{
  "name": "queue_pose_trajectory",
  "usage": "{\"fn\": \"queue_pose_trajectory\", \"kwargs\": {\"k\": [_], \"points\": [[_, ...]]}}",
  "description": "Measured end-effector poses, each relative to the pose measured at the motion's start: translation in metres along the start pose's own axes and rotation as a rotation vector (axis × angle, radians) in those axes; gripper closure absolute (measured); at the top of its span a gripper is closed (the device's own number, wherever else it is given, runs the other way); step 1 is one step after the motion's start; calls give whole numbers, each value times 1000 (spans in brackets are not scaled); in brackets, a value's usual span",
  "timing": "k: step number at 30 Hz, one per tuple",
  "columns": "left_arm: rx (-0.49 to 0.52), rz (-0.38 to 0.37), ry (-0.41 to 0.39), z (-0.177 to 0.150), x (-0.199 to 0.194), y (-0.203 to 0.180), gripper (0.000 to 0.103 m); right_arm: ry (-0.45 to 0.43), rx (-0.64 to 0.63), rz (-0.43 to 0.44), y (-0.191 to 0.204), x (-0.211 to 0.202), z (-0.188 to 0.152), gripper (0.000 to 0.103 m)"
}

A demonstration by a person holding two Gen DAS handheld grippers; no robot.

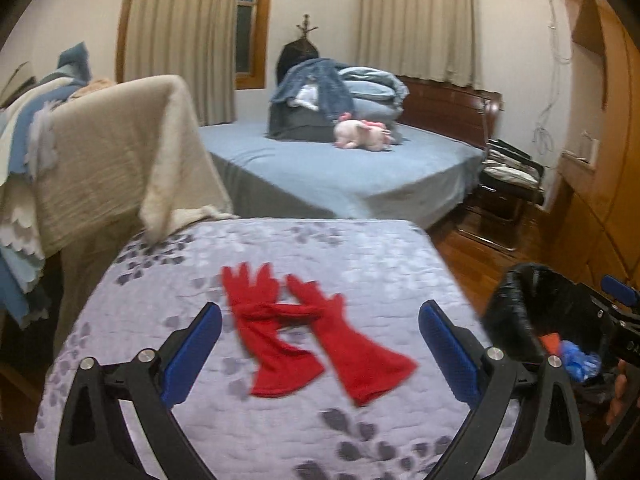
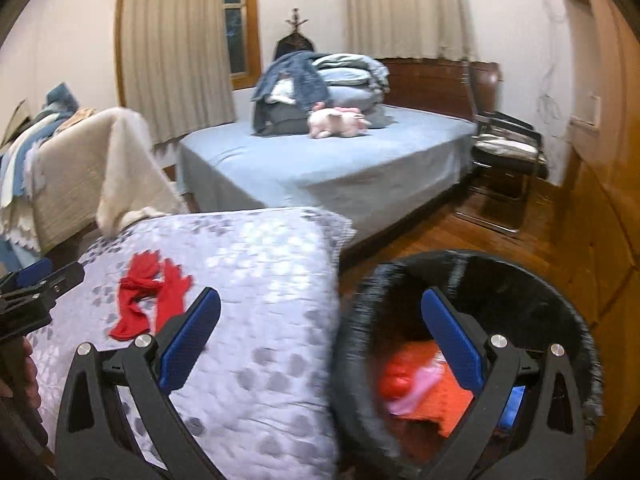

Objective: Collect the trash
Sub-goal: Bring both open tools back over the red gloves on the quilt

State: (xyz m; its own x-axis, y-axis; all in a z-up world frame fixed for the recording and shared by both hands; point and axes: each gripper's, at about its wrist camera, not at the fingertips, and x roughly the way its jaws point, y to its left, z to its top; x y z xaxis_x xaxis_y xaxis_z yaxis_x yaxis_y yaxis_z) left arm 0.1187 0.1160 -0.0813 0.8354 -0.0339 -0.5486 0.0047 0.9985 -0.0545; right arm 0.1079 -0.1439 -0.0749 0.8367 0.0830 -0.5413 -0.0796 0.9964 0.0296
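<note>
While red gloves (image 1: 316, 332) lay flat on quilted cushion (image 1: 360, 252), left gripper (image 1: 320, 344) hung spread wide, empty, framing them; right gripper (image 2: 320, 344) released beside lined bin (image 2: 576, 320), likely post-drop.

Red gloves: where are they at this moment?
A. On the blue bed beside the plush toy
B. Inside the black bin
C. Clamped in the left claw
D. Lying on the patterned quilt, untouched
D. The red gloves lie flat on the quilt, with the open left claw spread around them and touching neither; the bin holds other items.
</note>
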Motion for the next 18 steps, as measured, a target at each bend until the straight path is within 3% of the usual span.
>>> {"fn": "queue_pose_trajectory", "kwargs": {"k": [8, 18], "points": [[-42, 84, 37, -17, 16, 46, 6, 52, -47, 103, 56, 47, -5, 5], [-69, 113, 97, -35, 42, 77, 7, 133, -105, 183, 112, 105, -13, 10]]}}
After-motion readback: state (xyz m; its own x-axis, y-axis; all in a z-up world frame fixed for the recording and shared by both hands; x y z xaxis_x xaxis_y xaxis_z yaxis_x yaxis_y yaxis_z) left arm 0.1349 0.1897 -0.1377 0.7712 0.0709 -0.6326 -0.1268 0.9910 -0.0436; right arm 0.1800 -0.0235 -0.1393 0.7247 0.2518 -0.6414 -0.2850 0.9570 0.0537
